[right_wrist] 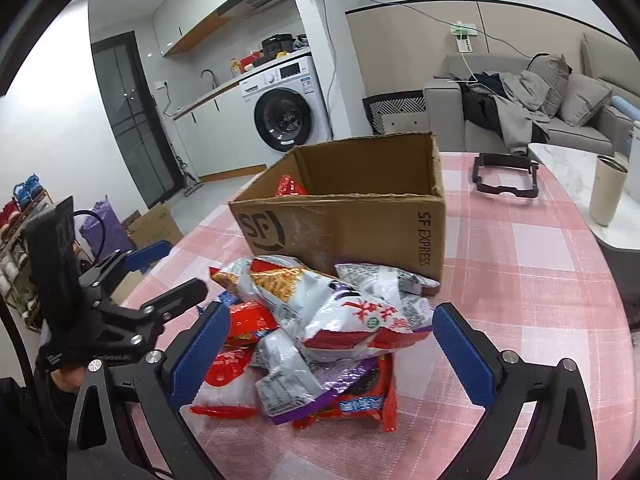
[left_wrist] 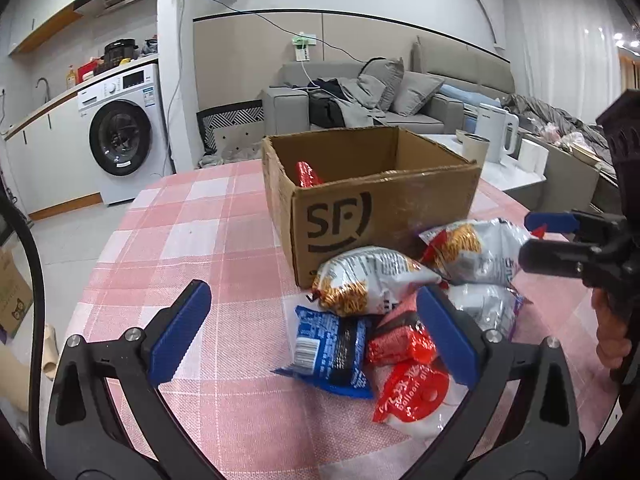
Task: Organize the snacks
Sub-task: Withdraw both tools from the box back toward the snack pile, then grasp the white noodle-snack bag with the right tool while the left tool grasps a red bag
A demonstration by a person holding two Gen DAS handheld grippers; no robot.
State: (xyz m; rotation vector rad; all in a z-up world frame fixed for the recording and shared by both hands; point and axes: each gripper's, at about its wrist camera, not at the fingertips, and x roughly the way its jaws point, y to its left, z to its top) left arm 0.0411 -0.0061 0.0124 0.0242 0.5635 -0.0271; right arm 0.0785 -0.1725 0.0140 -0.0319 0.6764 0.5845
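Both grippers hover with jaws apart over a heap of snack packets (right_wrist: 320, 336) on the pink checked tablecloth (left_wrist: 192, 216). The left gripper (left_wrist: 316, 336) frames a blue packet (left_wrist: 332, 354); the right gripper (right_wrist: 332, 344) frames the heap. The SF cardboard box (left_wrist: 384, 216) just behind holds what seems to be one red packet (left_wrist: 307, 174).

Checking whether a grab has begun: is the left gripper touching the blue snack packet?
Apart. The left wrist view shows the left gripper open, with bare tablecloth between the blue snack packet and its left finger.
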